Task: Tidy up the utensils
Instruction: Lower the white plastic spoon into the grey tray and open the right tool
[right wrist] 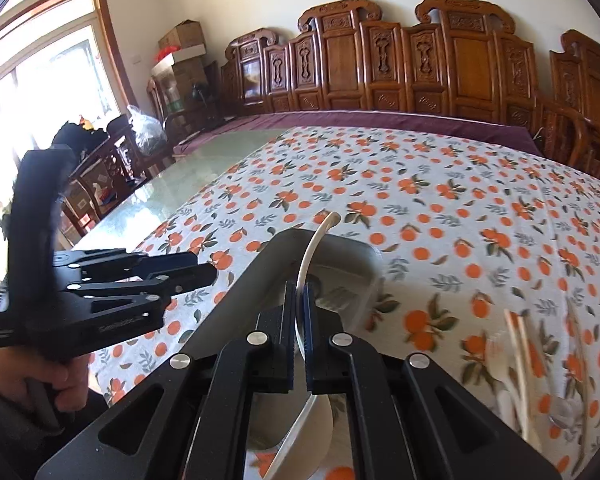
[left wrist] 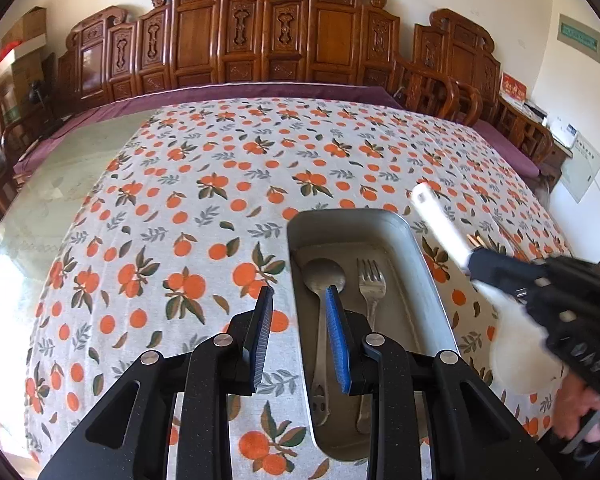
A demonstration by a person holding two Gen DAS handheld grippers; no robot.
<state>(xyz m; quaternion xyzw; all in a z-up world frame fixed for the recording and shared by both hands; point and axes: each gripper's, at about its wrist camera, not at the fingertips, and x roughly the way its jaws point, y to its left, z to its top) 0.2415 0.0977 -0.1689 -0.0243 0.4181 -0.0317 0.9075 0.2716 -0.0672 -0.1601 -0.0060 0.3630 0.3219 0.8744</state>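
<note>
Two metal utensils lie side by side in the grey tray (left wrist: pixel 420 264) on the counter (left wrist: pixel 204 208): we see a spoon (left wrist: pixel 323 276) on the left and a fork (left wrist: pixel 371 284) on the right, their handles running toward us. Our left hand-held gripper (left wrist: pixel 298 300) hangs over the tray's left edge with its jaws parted and nothing between them, one blue pad in front of the spoon's handle. Our right hand-held gripper (right wrist: pixel 299 296) is clenched on the handle of a white ladle-shaped spoon (right wrist: pixel 314 248); its bowl is cut off below the jaws in the right wrist view and blurred in the left wrist view, where the handle slants up above the tray's right side. Pale chopsticks (right wrist: pixel 518 344) and other pieces on the orange-patterned cloth at the right are too smeared for us to name. Writing on the green wall plaque (left wrist: pixel 580 38) and on the red item by the chairs cannot be read.
</note>
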